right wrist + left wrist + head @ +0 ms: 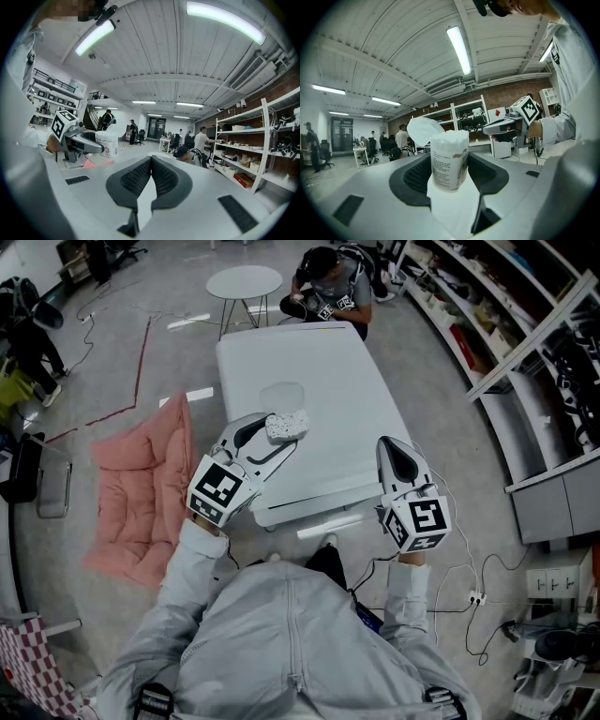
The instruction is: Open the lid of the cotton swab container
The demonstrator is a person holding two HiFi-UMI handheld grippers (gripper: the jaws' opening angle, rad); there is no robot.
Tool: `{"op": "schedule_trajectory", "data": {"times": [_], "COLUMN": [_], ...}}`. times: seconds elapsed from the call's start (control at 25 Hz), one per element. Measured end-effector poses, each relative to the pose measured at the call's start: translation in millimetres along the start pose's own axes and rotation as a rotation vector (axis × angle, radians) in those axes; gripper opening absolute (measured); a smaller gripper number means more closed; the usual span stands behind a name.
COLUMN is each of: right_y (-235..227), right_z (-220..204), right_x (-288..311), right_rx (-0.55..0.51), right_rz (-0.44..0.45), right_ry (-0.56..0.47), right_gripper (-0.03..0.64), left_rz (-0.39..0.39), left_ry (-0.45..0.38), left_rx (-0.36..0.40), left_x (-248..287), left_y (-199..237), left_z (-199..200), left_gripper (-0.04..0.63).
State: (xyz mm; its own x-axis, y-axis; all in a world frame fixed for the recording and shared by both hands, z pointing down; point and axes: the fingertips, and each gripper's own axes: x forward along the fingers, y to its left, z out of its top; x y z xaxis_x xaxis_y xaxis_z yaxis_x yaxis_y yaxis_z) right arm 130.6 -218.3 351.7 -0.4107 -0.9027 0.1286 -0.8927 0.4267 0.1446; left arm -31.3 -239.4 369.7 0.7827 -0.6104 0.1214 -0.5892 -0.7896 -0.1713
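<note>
The cotton swab container (287,426) is a small white printed tub, held above the near left part of the white table (319,371). My left gripper (284,435) is shut on it. In the left gripper view the container (449,161) stands upright between the dark pads, its round lid (423,130) flipped up and back at the left, and white swab tips show at the top. My right gripper (392,448) hangs to the right, apart from the container, jaws shut with nothing between them. In the right gripper view its pads (136,178) meet, and the container (107,143) shows at the left.
A pink cushion (141,484) lies on the floor left of the table. A small round table (244,282) and a crouching person (330,292) are beyond the far end. Shelving (511,324) lines the right side. Cables (469,596) trail on the floor at the near right.
</note>
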Motion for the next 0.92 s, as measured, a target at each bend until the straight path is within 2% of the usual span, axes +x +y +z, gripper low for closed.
{"op": "schedule_trajectory", "data": {"times": [0.92], "right_y": [13.5], "right_z": [-5.6], "right_x": [10.8], "right_rx": [-0.034], "right_rz": [0.025], "right_ry": [0.030], "right_gripper": [0.034], "left_rz": [-0.010], "left_ry": [0.015], "left_rx": [0.006], "left_x": [-3.9], "left_y": [4.8], "left_z": [-7.4], "left_gripper": [0.255]}}
